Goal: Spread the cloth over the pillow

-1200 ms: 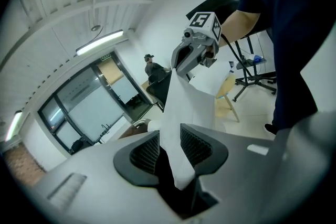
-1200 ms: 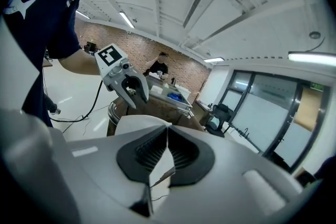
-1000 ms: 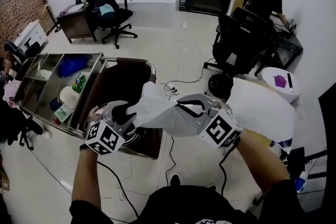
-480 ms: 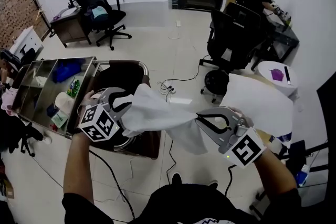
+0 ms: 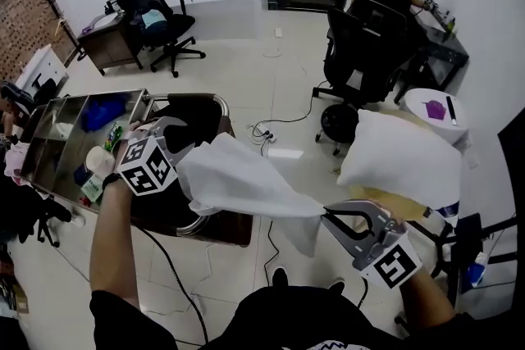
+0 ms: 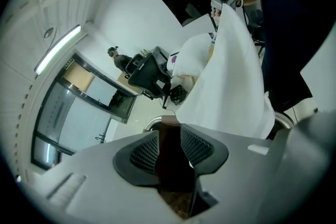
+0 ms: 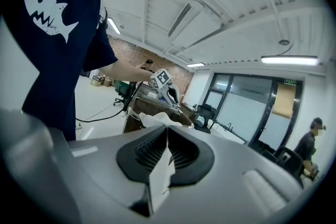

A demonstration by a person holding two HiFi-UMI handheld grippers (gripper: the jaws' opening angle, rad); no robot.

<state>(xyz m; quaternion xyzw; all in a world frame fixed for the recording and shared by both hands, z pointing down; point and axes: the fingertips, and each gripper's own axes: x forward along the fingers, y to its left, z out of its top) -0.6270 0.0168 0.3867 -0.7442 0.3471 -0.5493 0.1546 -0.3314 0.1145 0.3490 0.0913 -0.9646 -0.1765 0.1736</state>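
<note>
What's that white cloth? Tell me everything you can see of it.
The white cloth is thin, soft-looking fabric, stretched in mid-air between the two grippers. The right gripper pinches one edge in shut jaws. The other end reaches the left gripper, whose jaws have just been closing; a dark gap shows between them. One corner hangs loose. It is not touching the pillow.

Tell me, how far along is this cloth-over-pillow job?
Done: the cloth is up and stretched out. In hand: the right gripper pinches one end; the left gripper, jaws just closing but apart, has the other end at one jaw. Still to do: the pillow is bare; nothing covers it yet.
</note>
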